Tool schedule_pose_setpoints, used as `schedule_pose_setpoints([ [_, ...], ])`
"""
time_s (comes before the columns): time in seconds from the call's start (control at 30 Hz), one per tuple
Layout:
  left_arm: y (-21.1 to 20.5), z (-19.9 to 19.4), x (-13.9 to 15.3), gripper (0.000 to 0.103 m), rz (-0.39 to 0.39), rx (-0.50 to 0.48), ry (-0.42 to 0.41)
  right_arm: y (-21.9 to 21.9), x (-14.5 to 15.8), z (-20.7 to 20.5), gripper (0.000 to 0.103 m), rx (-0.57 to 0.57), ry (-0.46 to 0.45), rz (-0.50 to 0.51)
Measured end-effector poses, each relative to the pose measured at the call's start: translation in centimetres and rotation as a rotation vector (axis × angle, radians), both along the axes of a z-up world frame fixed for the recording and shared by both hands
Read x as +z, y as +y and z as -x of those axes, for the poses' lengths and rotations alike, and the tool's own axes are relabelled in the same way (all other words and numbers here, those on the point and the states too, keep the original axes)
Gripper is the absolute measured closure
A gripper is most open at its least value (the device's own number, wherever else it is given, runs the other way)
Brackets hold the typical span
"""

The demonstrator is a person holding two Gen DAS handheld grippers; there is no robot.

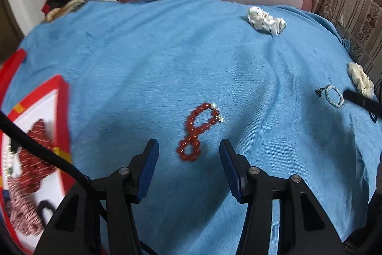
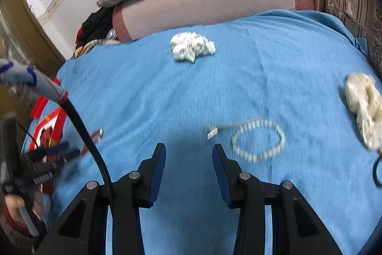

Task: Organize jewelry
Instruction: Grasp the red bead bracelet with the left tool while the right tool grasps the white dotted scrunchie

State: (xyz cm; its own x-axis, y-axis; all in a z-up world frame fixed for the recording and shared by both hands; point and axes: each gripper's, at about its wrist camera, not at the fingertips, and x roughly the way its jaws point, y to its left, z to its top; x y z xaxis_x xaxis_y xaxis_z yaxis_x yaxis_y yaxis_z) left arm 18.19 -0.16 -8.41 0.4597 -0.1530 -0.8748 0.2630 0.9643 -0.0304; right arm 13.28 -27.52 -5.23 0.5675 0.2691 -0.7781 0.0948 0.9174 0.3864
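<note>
Just ahead of the left gripper [image 1: 189,147], right between its parted fingers, a red bead bracelet [image 1: 197,132] lies twisted into a figure eight on the blue blanket [image 1: 148,68] — nothing grasped, jaws released. Off to that gripper's left sits a red-rimmed box [image 1: 62,111] with a couple of scrunchies already inside. Over at the right gripper [image 2: 189,152] the jaws hang open and empty too — a pale bead bracelet [image 2: 259,141] lies just ahead to its right, with a white scrunchie [image 2: 192,46] farther out.
</note>
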Motion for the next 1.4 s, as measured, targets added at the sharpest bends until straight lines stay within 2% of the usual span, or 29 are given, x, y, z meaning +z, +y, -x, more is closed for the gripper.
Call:
schedule_pose_setpoints([
  [0.13, -0.2, -1.0, -1.1, 0.051, 0.024, -0.011, 0.022, -0.3, 0.0, -3.5, 0.048, -0.022, -0.005, 0.004],
  [0.33, -0.3, -2.0, -1.6, 0.051, 0.077, -0.048, 0.026, 0.2, 0.1, -10.6, 0.046, -0.02, 0.0, 0.033],
  [0.47, -0.6, -2.4, -1.9, 0.051, 0.108, -0.065, 0.03, 1.0, -0.5, -14.0, 0.041, -0.002, 0.011, 0.057],
  [0.57, -0.9, -2.4, -2.0, 0.052, 0.102, -0.076, 0.026, 1.6, -1.4, -15.8, 0.039, 0.002, 0.032, 0.079],
  [0.6, -1.0, -2.4, -2.0, 0.055, 0.102, -0.081, 0.026, 1.9, -1.8, -16.4, 0.039, 0.009, 0.045, 0.084],
  [0.67, -1.3, -2.4, -2.0, 0.07, 0.088, -0.082, 0.025, 2.4, -2.5, -17.4, 0.039, 0.015, 0.061, 0.104],
  [0.7, -1.4, -2.3, -2.0, 0.084, 0.068, -0.081, 0.021, 2.7, -2.8, -17.8, 0.039, 0.02, 0.066, 0.117],
  [0.73, -1.5, -2.4, -2.1, 0.092, 0.06, -0.085, 0.02, 2.9, -3.1, -18.2, 0.039, 0.026, 0.075, 0.132],
  [0.8, -1.4, -2.4, -2.0, 0.096, 0.073, -0.084, 0.023, 3.3, -3.6, -18.6, 0.039, 0.034, 0.086, 0.139],
  [0.83, -1.3, -2.3, -2.0, 0.096, 0.079, -0.081, 0.022, 3.5, -3.7, -18.8, 0.049, 0.042, 0.091, 0.134],
  [0.87, -1.3, -2.2, -1.9, 0.096, 0.082, -0.078, 0.021, 3.7, -3.9, -18.7, 0.063, 0.058, 0.099, 0.13],
  [0.9, -1.2, -2.1, -1.8, 0.096, 0.089, -0.071, 0.019, 4.2, -4.2, -18.6, 0.09, 0.093, 0.116, 0.128],
  [0.93, -1.1, -1.9, -1.7, 0.096, 0.096, -0.065, 0.017, 4.6, -4.2, -18.5, 0.094, 0.109, 0.117, 0.136],
  [1.0, -0.8, -1.6, -1.3, 0.096, 0.11, -0.054, 0.01, 5.5, -3.8, -17.6, 0.099, 0.139, 0.089, 0.179],
  [1.1, -0.5, -0.9, -0.4, 0.096, 0.12, -0.047, -0.003, 6.3, -2.5, -16.0, 0.1, 0.162, 0.058, 0.191],
  [1.4, 1.8, 1.3, 3.1, 0.096, 0.109, -0.008, -0.064, 7.7, 1.5, -9.5, 0.1, 0.206, -0.009, 0.169],
])
